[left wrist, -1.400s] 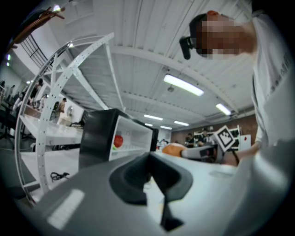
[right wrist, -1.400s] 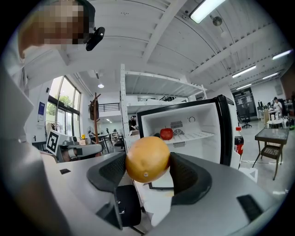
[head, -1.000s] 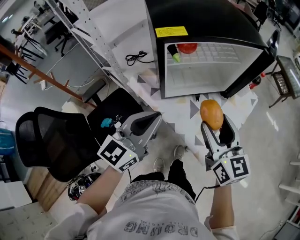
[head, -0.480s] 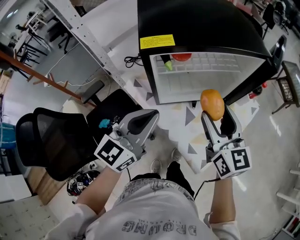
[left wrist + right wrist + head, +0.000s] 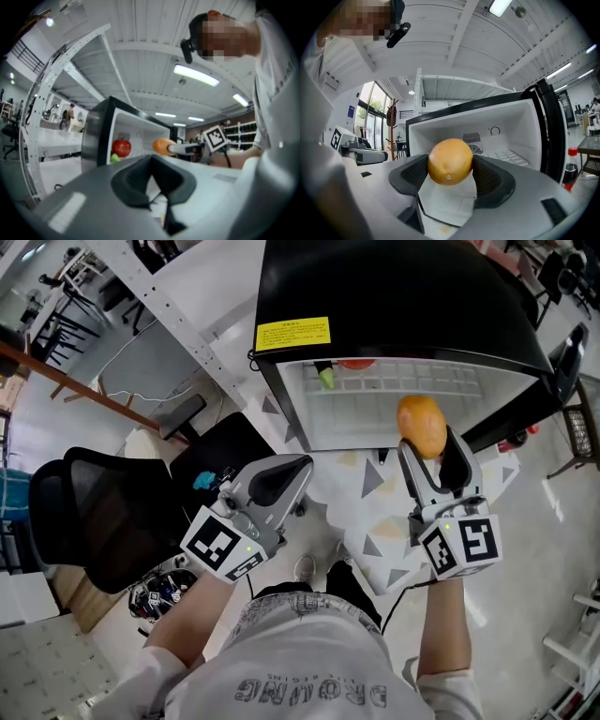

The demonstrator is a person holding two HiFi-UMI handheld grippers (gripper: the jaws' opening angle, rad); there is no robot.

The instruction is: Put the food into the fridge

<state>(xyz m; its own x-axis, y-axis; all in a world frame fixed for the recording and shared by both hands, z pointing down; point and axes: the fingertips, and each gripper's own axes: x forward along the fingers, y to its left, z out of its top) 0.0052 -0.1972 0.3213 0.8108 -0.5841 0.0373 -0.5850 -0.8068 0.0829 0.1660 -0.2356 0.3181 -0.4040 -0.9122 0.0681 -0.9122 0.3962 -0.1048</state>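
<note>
**Q:** What state is recorded for the two grippers?

**A:** The left gripper (image 5: 152, 177) is held low at the body's side. Its jaws are pressed together and nothing is between them. The right gripper (image 5: 427, 454) is clamped on an orange (image 5: 450, 161). The fruit is pinched at its sides by the two dark pads, and no support is given from below.

**Q:** Where is the orange located relative to the target?

**A:** It is carried in the air in front of the open fridge (image 5: 394, 296). It is judged to be outside the compartment and above the floor (image 5: 534, 549).

**Q:** Which failure is to be expected nearest the gripper?

**A:** A round, smooth fruit can be squeezed out of the pads if the grip is eased early or the hand is jolted. A drop onto the floor would result.

**Q:** And at the opening?

**A:** The black frame around the white interior could be struck if the orange is brought in too high or too far to one side. The fruit could be dislodged by such contact.

**Q:** And inside the compartment?

**A:** A red fruit (image 5: 121, 147) and a green item (image 5: 114, 158) are seen at the left of the shelf (image 5: 422, 381). They could be knocked if the approach is steered left. On release, the orange could roll forward and out unless it is set well back on the shelf.
</note>
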